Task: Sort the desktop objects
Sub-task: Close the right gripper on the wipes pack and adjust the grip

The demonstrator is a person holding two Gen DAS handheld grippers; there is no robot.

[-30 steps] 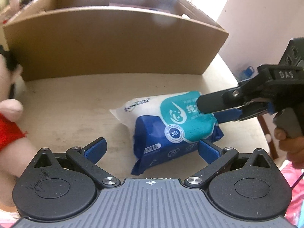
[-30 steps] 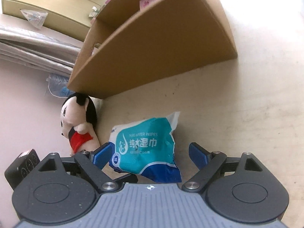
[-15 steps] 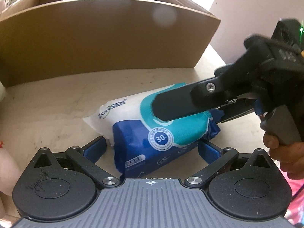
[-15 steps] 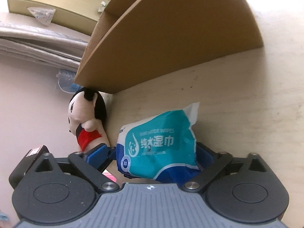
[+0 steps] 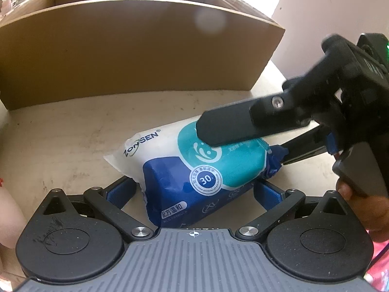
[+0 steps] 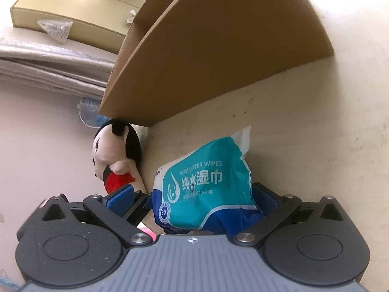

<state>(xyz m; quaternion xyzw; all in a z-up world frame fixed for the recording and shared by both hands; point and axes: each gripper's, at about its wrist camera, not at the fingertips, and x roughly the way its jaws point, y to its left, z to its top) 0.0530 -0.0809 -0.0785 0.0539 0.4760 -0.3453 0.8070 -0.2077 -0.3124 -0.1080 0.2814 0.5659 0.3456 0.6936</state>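
A pack of wet wipes [image 5: 194, 170], teal, white and dark blue, lies tilted on the pale table [image 5: 60, 133] in front of a cardboard box [image 5: 121, 48]. My left gripper [image 5: 194, 191] is open wide, and the pack's near part sits between its blue pads. The right gripper [image 6: 193, 197] reaches in from the right, also spread wide around the pack [image 6: 206, 182]. One of its fingers [image 5: 231, 126] lies across the teal top. In the right wrist view the pack leans on the right pad, with a gap at the left pad.
The cardboard box [image 6: 218, 48] stands just beyond the pack, its near wall tall. A plush doll [image 6: 114, 153] with black hair and a red outfit sits at the table's edge by the box corner. A hand [image 5: 364, 206] holds the right gripper's grip.
My left gripper has come closer, so the pack now sits between its fingers. The right gripper's jaws spread a little and slid further over the pack, which has tilted up.
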